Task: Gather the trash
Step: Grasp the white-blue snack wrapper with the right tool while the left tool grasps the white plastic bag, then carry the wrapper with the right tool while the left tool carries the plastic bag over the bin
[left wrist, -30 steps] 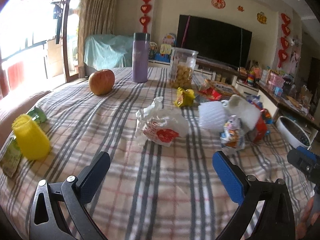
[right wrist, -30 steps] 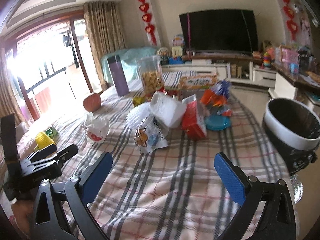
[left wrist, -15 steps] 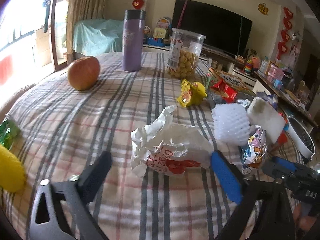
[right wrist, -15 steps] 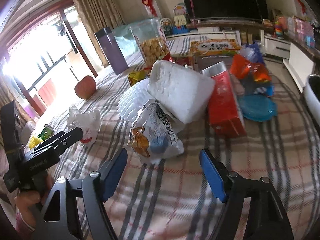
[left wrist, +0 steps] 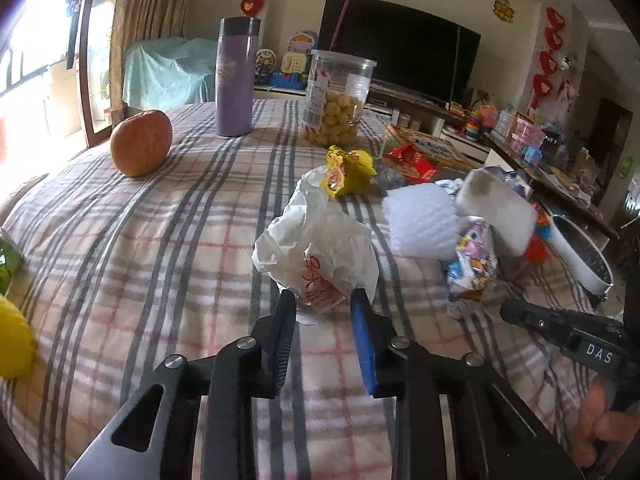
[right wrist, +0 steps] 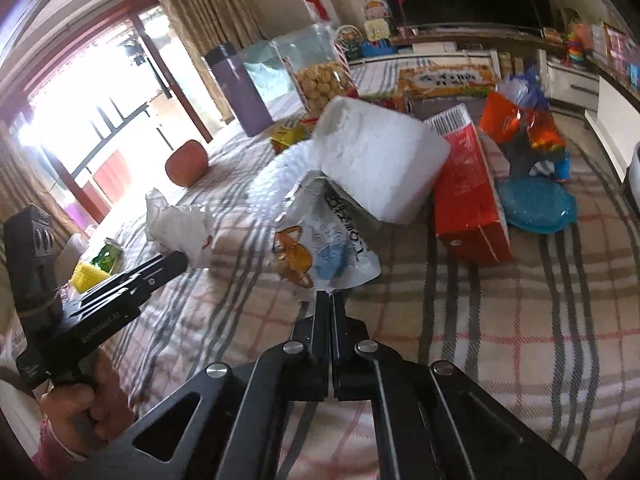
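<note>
On the plaid tablecloth (left wrist: 140,240) a crumpled white paper bag (left wrist: 316,252) with red print lies mid-table. My left gripper (left wrist: 322,308) is closing its jaws on the bag's near end, which sits between the pads and touches both. From the right wrist view the same bag (right wrist: 180,224) shows at the left gripper's (right wrist: 176,258) tip. A white snack packet (right wrist: 320,240) with a cartoon print leans on the pile. My right gripper (right wrist: 330,298) is shut, pinching the packet's near corner. In the left wrist view the packet (left wrist: 474,264) stands just beyond the right gripper (left wrist: 508,308).
An apple (left wrist: 141,142), a purple flask (left wrist: 236,80) and a snack jar (left wrist: 338,104) stand farther back. A yellow wrapper (left wrist: 348,170), foam net (left wrist: 420,220), foam block (right wrist: 376,156), red box (right wrist: 468,192) and blue lid (right wrist: 536,206) crowd the right. A white bin (left wrist: 580,256) stands off the table's right edge.
Both grippers moved forward and down over the table. The left jaws went from wide open to closed around the white bag. The right jaws closed fully on the snack packet's corner.
</note>
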